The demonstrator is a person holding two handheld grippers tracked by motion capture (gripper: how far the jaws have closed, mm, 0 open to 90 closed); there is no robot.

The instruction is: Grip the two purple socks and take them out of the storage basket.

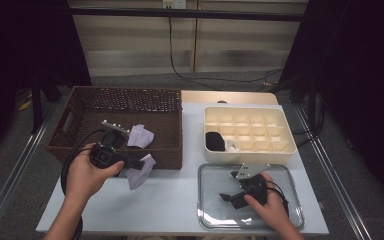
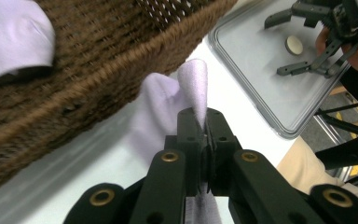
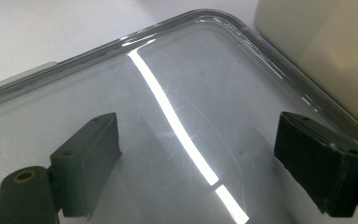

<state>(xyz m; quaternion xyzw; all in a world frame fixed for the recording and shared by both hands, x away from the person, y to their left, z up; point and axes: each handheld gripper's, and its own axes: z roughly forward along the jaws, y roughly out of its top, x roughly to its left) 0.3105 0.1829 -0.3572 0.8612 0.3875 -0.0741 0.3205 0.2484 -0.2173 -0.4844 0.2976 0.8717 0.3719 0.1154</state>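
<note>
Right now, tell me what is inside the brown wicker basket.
Inside the wicker basket lies a pale purple cloth, beside a dark object with a white studded strip that I cannot identify. The near wall and the left gripper cover the front of the floor.

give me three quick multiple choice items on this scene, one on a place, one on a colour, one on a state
1. Where is the right gripper?
A. in the wicker basket
B. over the clear tray
C. in the divided box

2. What colour is the cloth in the left gripper?
A. pale lilac
B. red
C. green

3. How do the right gripper's jaws stand?
A. shut on a cloth
B. shut on a coin
C. open, nothing between them

B: the high view shows it above the clear tray.
A: the left gripper view shows lilac fabric pinched.
C: the right gripper view shows bare tray between the fingers.
</note>
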